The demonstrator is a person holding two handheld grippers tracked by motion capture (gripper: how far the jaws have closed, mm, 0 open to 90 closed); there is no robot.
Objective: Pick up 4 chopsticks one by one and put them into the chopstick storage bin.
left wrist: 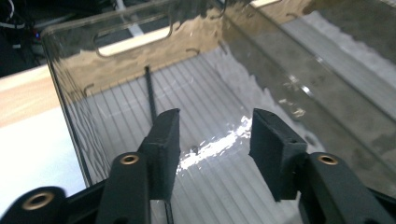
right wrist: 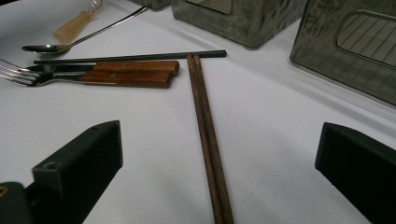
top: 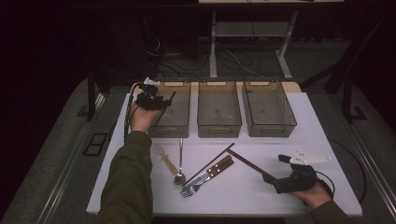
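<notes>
Left tongs (left wrist: 212,140) over bin (left wrist: 65,93) (chopstick (left wrist: 150,95) half-hidden)

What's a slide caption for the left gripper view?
Left gripper, jaws open, above the clear bin with a black chopstick lying inside.

A thin black chopstick (left wrist: 150,93) lies in the leftmost clear bin (left wrist: 74,112), leaning against its left wall, lengthwise.

Bin (left wrist: 261,88): clear glossy plastic, ribbed floor. Chopsticks (right wrist: 208,140): dark matt wood. Spoon (right wrist: 70,42): shiny metal. Forks (right wrist: 93,72): wooden handles. Counter (right wrist: 280,140): smooth matt white. Jaws: matt black.
</notes>
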